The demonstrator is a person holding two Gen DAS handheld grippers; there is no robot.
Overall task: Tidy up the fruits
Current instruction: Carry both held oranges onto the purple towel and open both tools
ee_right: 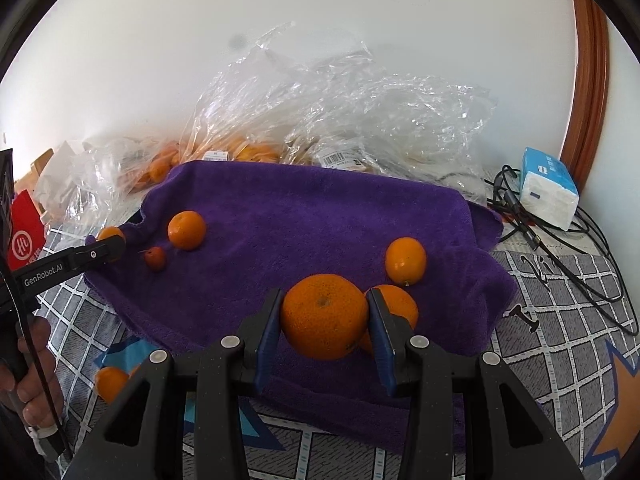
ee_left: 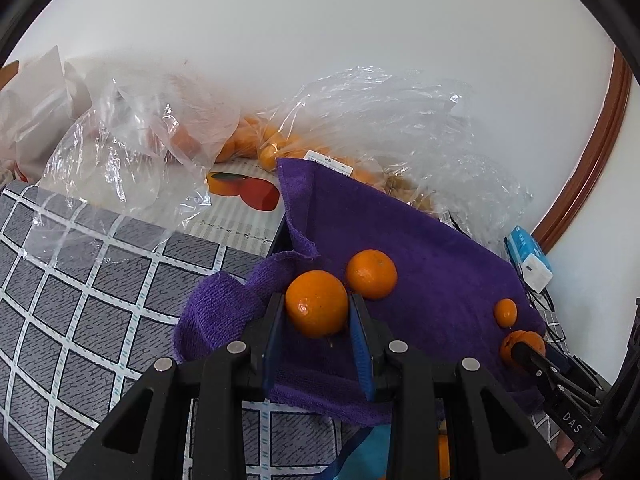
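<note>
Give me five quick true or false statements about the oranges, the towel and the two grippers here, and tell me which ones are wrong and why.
1. Each gripper holds an orange. True: the left gripper is shut on a small orange, the right gripper on a big orange.
2. The towel is green. False: it is purple.
3. Loose oranges lie on the towel. True, for instance one near its right side.
4. The plastic bags behind the towel are empty. False: oranges show inside.
5. A tissue pack lies on the towel. False: it lies beside it, among cables.

Tissue pack [ee_right: 549,192], black cables [ee_right: 560,256], wall [ee_right: 320,40]
</note>
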